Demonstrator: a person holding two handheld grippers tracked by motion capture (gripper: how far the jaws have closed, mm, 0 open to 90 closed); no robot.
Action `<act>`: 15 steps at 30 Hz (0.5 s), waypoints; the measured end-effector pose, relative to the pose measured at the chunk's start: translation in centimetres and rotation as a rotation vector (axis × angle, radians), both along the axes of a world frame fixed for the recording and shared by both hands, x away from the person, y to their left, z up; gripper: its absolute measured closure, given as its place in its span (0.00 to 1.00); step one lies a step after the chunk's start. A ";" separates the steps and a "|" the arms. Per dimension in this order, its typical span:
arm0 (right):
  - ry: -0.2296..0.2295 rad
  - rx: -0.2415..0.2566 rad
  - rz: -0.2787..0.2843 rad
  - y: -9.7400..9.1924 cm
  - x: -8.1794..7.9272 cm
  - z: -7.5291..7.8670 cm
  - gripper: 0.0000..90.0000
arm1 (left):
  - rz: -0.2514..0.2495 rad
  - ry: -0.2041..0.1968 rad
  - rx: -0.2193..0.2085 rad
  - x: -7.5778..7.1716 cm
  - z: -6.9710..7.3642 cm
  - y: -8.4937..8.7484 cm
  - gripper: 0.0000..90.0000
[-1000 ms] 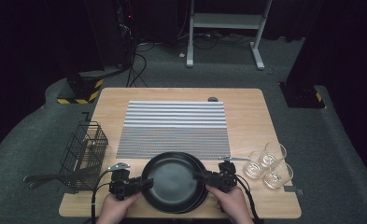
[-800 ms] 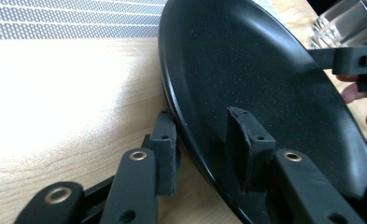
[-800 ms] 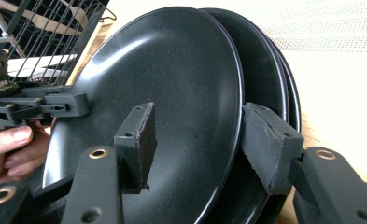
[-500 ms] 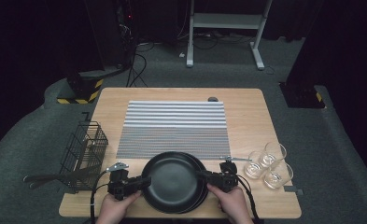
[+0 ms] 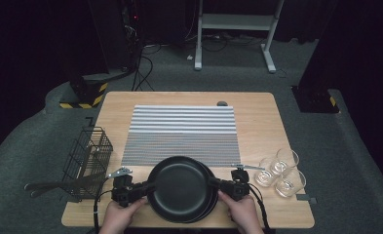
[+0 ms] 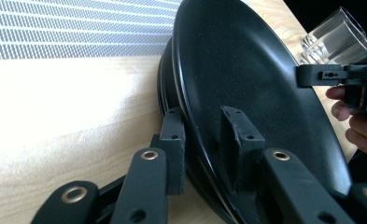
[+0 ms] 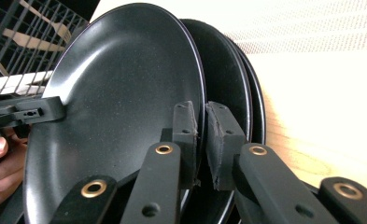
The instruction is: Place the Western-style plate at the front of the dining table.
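Between my left gripper (image 5: 143, 187) and right gripper (image 5: 217, 185), the top plate (image 5: 179, 186) spans crosswise; both have just been closing, now clamped on opposite rims, stack (image 5: 209, 202) beneath.

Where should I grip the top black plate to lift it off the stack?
Grip the top black plate by its thin rim at opposite left and right edges, coming in level from each side. The rim overhangs the plates below, leaving room for one pad above and one beneath, as the left tool and right tool do.
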State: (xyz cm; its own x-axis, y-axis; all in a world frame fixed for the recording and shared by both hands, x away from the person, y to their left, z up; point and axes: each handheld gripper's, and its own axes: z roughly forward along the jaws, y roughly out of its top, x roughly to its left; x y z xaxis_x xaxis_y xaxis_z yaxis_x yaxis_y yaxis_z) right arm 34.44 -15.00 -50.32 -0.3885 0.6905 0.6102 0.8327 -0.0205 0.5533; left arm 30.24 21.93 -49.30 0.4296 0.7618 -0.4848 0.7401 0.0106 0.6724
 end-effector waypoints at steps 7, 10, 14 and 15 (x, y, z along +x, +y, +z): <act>-0.042 0.035 -0.041 -0.7 0.1 0.3 0.94 | -0.004 -0.013 -0.013 1.3 -0.1 -0.4 0.82; -0.075 0.035 -0.060 -0.9 0.2 0.6 0.94 | -0.007 -0.021 -0.025 2.0 -0.1 -0.6 0.82; -0.093 0.042 -0.077 -1.2 0.7 0.7 0.94 | -0.008 -0.040 -0.038 3.0 -0.3 -0.9 0.83; -0.095 0.043 -0.080 -1.3 0.8 0.7 0.94 | -0.006 -0.042 -0.044 3.4 -0.4 -1.0 0.83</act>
